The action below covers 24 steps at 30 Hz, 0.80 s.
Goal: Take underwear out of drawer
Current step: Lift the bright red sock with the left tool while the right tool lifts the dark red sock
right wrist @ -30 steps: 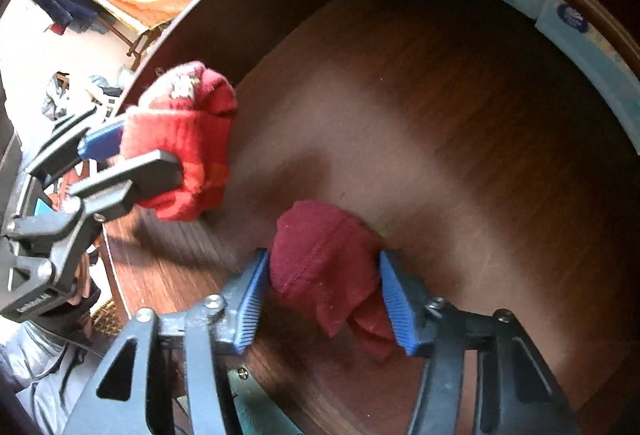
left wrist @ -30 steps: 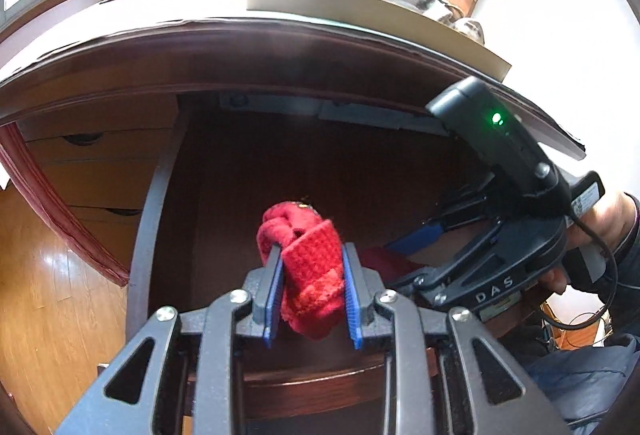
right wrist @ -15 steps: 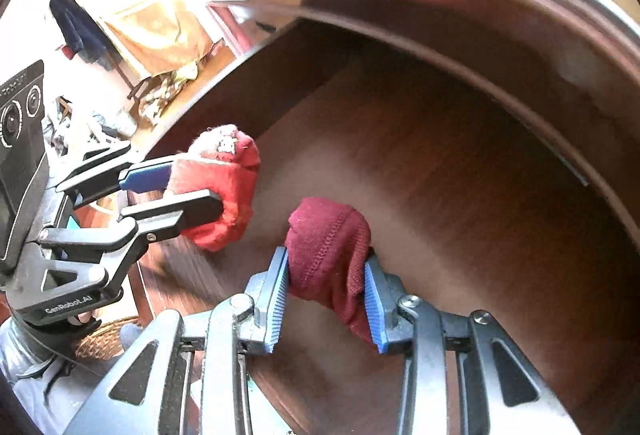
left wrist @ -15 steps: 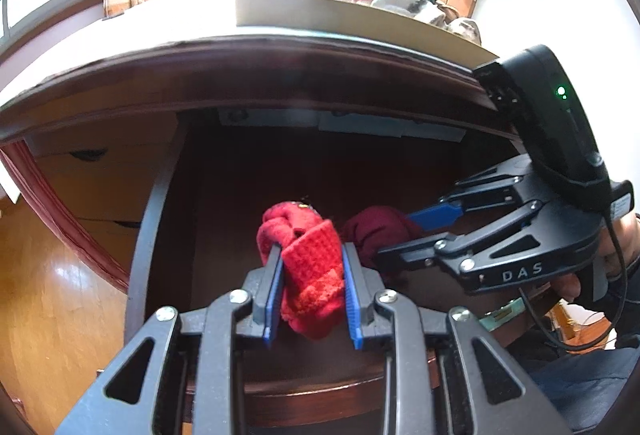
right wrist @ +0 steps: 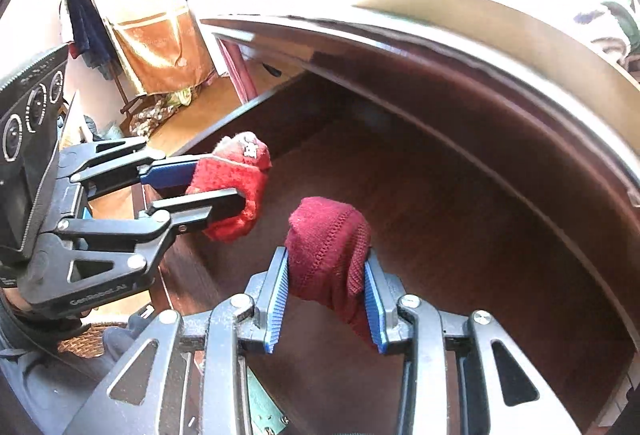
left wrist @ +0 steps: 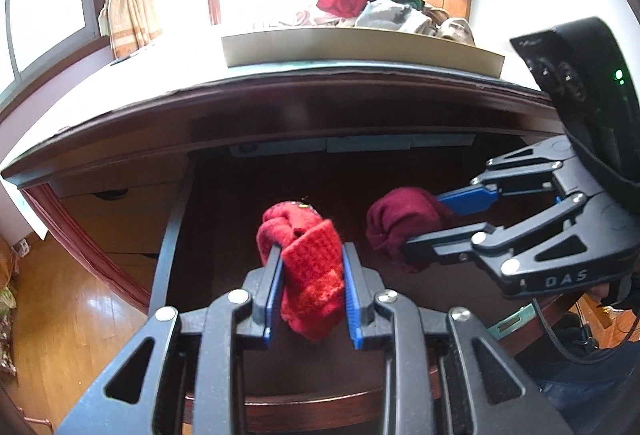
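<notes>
My left gripper [left wrist: 310, 255] is shut on a bright red knitted piece [left wrist: 308, 275], held above the open dark wooden drawer [left wrist: 248, 203]. To its right, my right gripper [left wrist: 424, 223] is shut on a dark red piece [left wrist: 396, 219], also off the drawer floor. The right wrist view shows the dark red piece [right wrist: 328, 235] pinched between the blue pads of the right gripper [right wrist: 326, 263]. The left gripper [right wrist: 224, 183] with the bright red piece [right wrist: 236, 171] is at its left. The drawer floor [right wrist: 460, 235] below them is bare.
The desk's edge [left wrist: 320, 91] overhangs the drawer. On top stands a flat pale box [left wrist: 360, 51], with a pile of clothes [left wrist: 380, 3] behind it. Smaller shut drawers [left wrist: 116, 211] and a wooden floor [left wrist: 60, 295] lie to the left.
The right gripper closed tighter on the dark red piece and lifted it off the drawer floor, tilting up. The left gripper rose a little with the bright red piece.
</notes>
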Each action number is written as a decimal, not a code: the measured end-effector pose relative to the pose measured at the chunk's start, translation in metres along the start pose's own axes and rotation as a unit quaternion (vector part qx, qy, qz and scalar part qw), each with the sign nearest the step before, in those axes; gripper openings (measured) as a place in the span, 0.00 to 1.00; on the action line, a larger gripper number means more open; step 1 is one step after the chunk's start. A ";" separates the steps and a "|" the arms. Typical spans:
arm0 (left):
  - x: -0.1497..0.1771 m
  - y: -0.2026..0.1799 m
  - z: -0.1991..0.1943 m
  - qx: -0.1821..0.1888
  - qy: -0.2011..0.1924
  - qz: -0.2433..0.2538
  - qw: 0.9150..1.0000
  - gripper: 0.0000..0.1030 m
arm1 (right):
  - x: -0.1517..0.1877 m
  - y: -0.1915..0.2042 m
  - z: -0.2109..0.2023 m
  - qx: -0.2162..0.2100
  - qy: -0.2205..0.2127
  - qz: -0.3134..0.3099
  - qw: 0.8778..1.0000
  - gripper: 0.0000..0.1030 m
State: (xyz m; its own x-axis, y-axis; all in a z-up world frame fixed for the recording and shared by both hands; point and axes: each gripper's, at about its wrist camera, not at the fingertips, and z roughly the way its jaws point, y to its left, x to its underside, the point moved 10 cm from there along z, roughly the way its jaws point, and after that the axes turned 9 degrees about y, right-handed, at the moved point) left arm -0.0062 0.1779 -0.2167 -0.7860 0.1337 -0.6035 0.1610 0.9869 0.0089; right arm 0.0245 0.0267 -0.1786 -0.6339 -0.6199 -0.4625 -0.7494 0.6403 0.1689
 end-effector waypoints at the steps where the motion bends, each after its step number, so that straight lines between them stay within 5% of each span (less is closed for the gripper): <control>1: -0.001 0.000 -0.001 -0.002 -0.002 0.001 1.000 0.25 | 0.001 0.000 -0.003 0.001 -0.003 0.000 1.000 0.36; 24: -0.027 -0.020 -0.034 -0.034 -0.055 0.025 0.998 0.25 | 0.014 -0.003 -0.084 0.018 -0.099 0.005 0.995 0.36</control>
State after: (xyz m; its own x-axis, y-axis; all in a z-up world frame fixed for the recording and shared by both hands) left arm -0.0088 0.1574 -0.1731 -0.7066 0.1758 -0.6854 0.1552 0.9836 0.0923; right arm 0.0020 -0.0216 -0.1126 -0.5892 -0.5137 -0.6237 -0.7332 0.6643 0.1455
